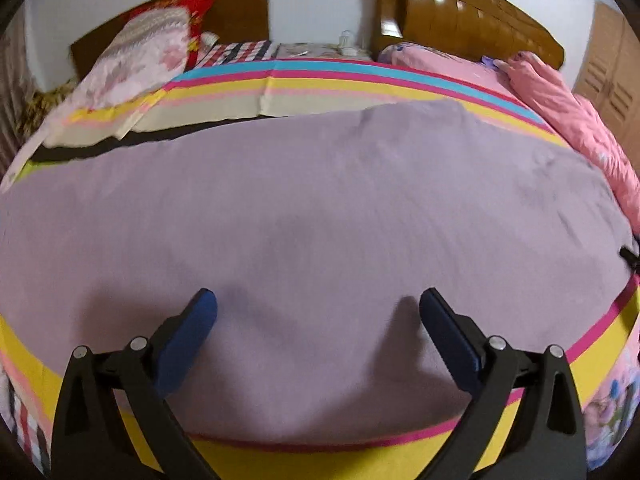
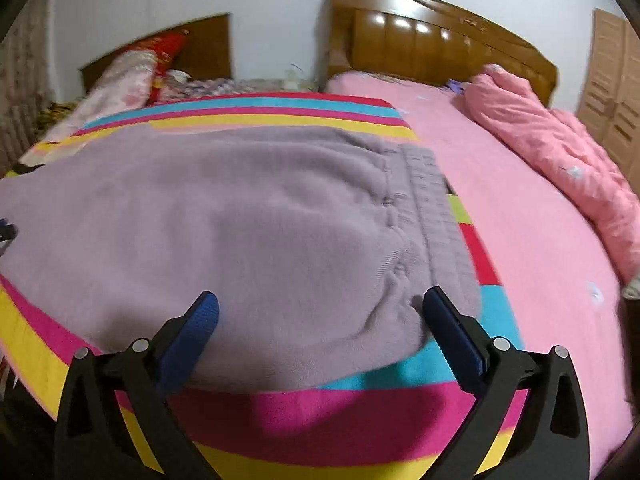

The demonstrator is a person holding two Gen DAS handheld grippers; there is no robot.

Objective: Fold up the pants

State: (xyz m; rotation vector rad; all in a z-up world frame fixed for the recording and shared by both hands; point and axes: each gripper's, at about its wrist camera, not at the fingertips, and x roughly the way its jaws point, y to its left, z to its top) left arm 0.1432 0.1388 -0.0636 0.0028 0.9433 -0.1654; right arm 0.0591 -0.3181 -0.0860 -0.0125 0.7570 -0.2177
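Right wrist view gives us the pants (image 2: 248,216), a soft lilac fleece pair lying flat on a striped blanket (image 2: 344,404), with the ribbed waistband (image 2: 436,216) along their right edge and the legs running off to the left. Our right gripper (image 2: 320,332) hovers over the near corner of the pants by the waistband with its jaws spread wide and nothing between the blue pads (image 2: 196,332); whether the tips touch the fleece we cannot tell. From the left wrist view the same pants (image 1: 304,216) fill most of the frame as a broad smooth lilac sheet, and our left gripper (image 1: 318,332) hangs over their near edge, jaws likewise spread apart and empty. A sliver of the left gripper shows at the far left edge of the right wrist view, level with the pants. The striped blanket (image 1: 336,460), banded in yellow, magenta, turquoise and red, sticks out around the pants on every side we can see. It lies on a bed with a pink sheet (image 2: 532,240), and a rumpled pink quilt (image 2: 560,148) is heaped along the bed's right side. Behind stands a glossy wooden headboard (image 2: 432,36), and to the left a flowered pillow (image 1: 148,56) leans against a darker board.
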